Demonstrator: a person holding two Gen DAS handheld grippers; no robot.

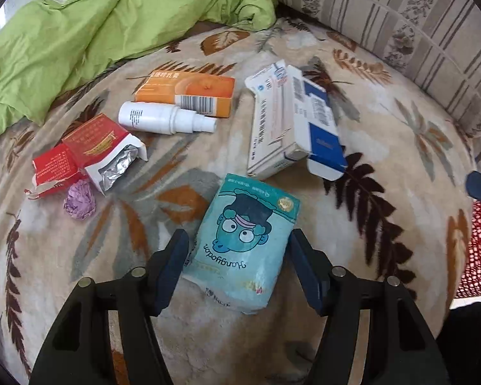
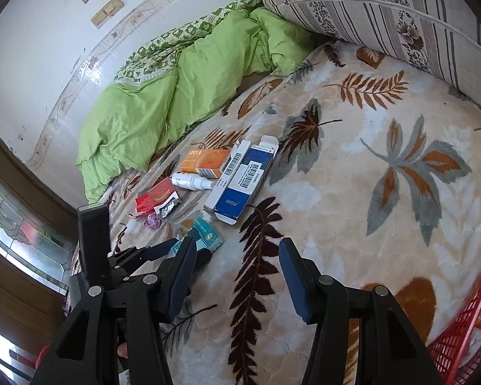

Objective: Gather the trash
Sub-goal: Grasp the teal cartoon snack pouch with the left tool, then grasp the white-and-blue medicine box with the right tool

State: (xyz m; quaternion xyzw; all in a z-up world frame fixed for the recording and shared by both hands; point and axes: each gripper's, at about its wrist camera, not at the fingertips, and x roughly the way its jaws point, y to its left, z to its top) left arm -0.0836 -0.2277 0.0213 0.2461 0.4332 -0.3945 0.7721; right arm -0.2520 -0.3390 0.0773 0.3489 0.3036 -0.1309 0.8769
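Note:
Trash lies on a leaf-patterned blanket (image 1: pixel 384 134). My left gripper (image 1: pixel 239 268) is open, its jaws on either side of a teal tissue pack (image 1: pixel 243 240) with a cartoon face, not gripping it. Beyond lie a white and blue box (image 1: pixel 291 118), an orange box (image 1: pixel 189 91), a white spray bottle (image 1: pixel 163 118), a torn red cigarette pack (image 1: pixel 89 150) and a purple wad (image 1: pixel 80 200). My right gripper (image 2: pixel 237 276) is open and empty above the blanket, right of the left gripper (image 2: pixel 163 250). The tissue pack (image 2: pixel 208 235) shows there too.
A green duvet (image 1: pixel 80 32) is bunched at the far left. A striped floral cushion (image 1: pixel 417 22) runs along the back right. A red mesh basket (image 2: pixel 465 330) sits at the near right, also in the left wrist view (image 1: pixel 479 250). A white cable (image 2: pixel 400 8) crosses the cushion.

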